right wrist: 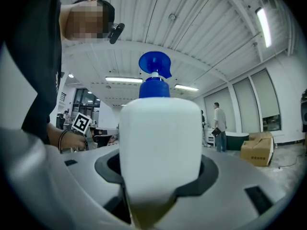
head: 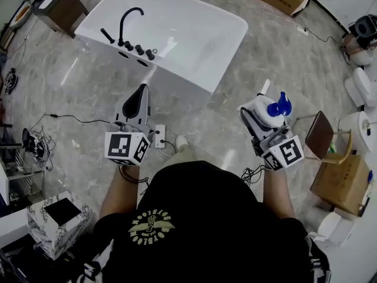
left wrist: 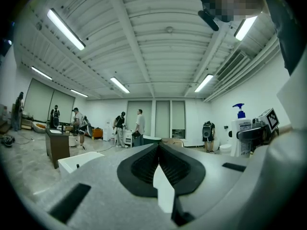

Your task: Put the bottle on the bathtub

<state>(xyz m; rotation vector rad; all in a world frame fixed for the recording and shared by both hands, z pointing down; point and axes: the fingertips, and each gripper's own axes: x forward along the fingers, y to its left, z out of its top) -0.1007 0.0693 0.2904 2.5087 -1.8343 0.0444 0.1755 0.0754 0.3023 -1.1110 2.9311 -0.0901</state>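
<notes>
The white bottle with a blue pump top is held in my right gripper, which is shut on its body, out over the floor to the right of the bathtub. In the right gripper view the bottle fills the middle, standing between the jaws of the right gripper. The white bathtub with a black faucet lies ahead at the top centre. My left gripper is shut and holds nothing, its tip near the tub's near wall. In the left gripper view the left gripper has its jaws pressed together, and the bottle shows at the right.
A white power strip and cables lie on the marble floor by the tub. A brown chair and cardboard box stand at the right, with white toilets beyond. A marbled box sits at lower left. People stand far off.
</notes>
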